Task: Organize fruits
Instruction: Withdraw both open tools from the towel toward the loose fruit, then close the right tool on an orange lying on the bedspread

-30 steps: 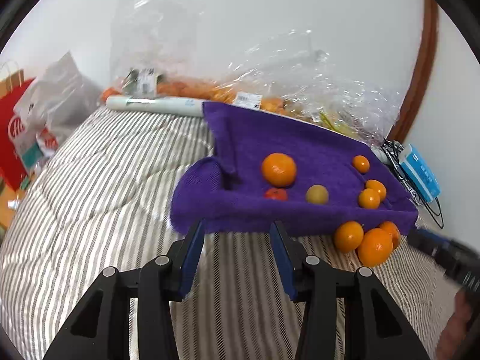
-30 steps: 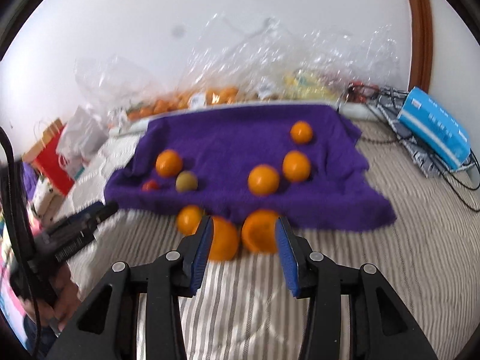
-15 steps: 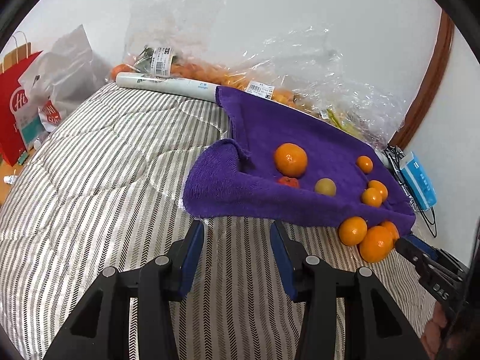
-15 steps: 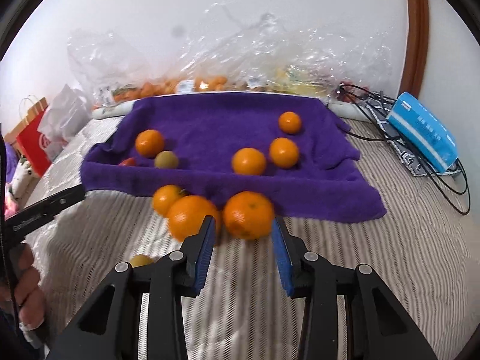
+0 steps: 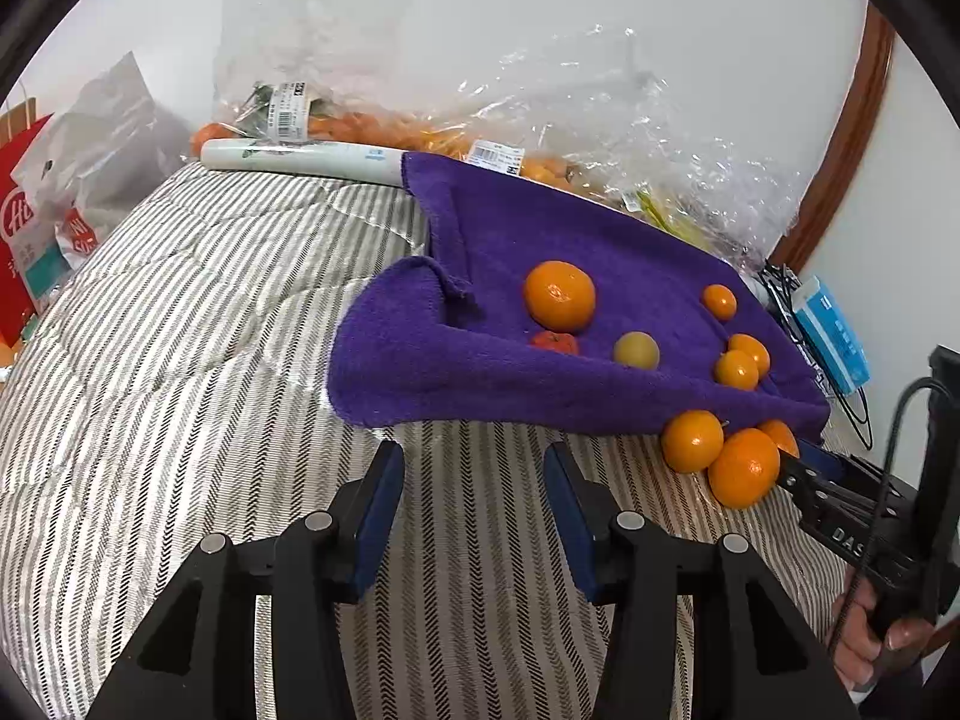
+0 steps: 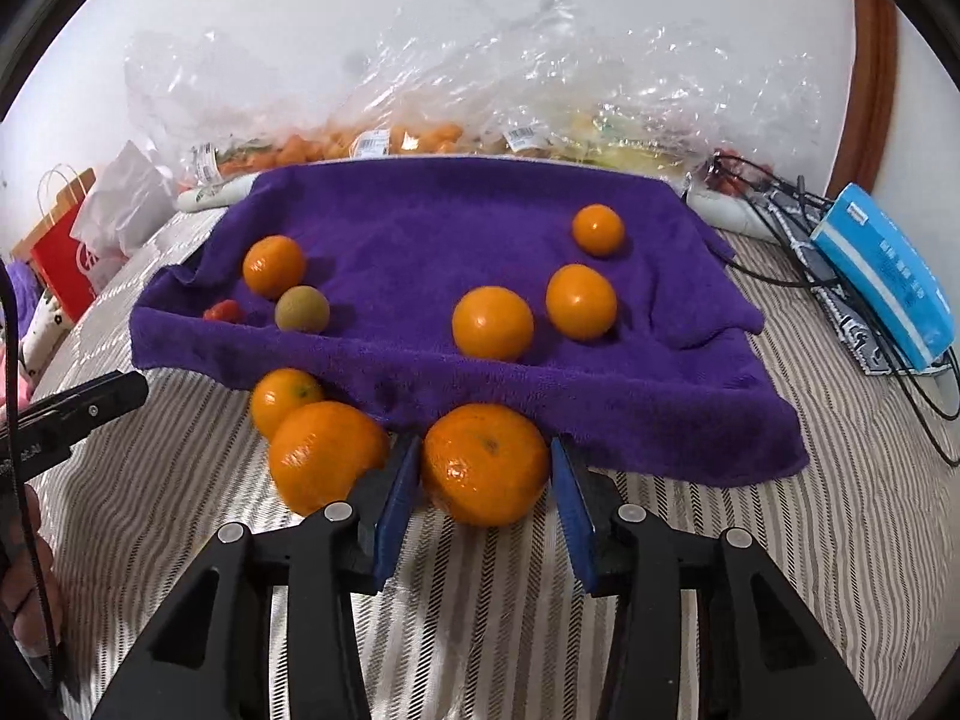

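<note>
Right gripper [image 6: 483,483] has dropped toward the striped bedspread [image 6: 750,570] and now brackets the nearest large orange [image 6: 485,463], which a second ago lay ahead of the tips. Its jaws closed a little, then reopened within the last half second; the blue pads [image 6: 396,501] stand just beside the fruit on both sides, and I cannot tell that they press it, so not pinched yet. A second large orange [image 6: 324,453] sits just outside the left pad, touching or nearly so.

Left gripper [image 5: 474,504] hovers over bare bedspread, jaws spread a touch wider than before, nothing between them.

Most fruit lies on the purple towel [image 6: 420,228]; three oranges sit off its front edge. Judgement: the pick is lined up, closing comes next, and the neighbour may roll.
</note>
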The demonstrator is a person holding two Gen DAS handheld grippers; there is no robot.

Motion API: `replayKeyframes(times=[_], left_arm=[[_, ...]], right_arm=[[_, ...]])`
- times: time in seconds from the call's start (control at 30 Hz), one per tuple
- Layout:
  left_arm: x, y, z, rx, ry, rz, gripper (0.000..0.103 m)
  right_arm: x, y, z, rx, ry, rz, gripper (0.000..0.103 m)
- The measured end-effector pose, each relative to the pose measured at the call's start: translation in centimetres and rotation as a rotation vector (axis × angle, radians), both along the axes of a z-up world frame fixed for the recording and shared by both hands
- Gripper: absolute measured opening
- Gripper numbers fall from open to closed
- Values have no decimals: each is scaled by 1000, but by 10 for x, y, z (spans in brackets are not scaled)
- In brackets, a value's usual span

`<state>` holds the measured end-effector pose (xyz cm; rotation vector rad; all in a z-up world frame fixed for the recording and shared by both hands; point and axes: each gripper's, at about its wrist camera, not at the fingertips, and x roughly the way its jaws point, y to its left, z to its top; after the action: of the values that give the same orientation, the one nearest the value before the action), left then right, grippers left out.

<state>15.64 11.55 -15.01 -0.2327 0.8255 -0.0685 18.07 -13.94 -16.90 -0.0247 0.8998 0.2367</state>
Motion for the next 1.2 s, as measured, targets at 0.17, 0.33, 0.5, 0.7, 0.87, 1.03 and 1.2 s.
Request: replayKeyframes(times=[0.17,0.33,0.5,0.7,0.87,1.03,1.2], left_arm=[[1,-1,-1,-6,-1,-16,46],[-1,-2,0,-16,-12,-31,46],[-4,-5,1,-17,-17,-42,46],[-13,-18,0,-4,-7,-86,46],[-28,-45,-2,-3,-5,-154,46],[-40,-75,-1,-9,-16,-247,47],[-37,-94,-6,-14,23,-301,46]], right_arm=[[6,-5,-7,17,45,3,43],[-6,-15,-1,2,4,5,43],[-22,-37,4,-3,-17,-5,43],[-41,-62,0,-23,-14,-29,43],[-41,-72,-1,29,-2,-34,43],[-40,-74,-2,61,10,-36,43],[-40,-78,-3,88,16,-43,43]])
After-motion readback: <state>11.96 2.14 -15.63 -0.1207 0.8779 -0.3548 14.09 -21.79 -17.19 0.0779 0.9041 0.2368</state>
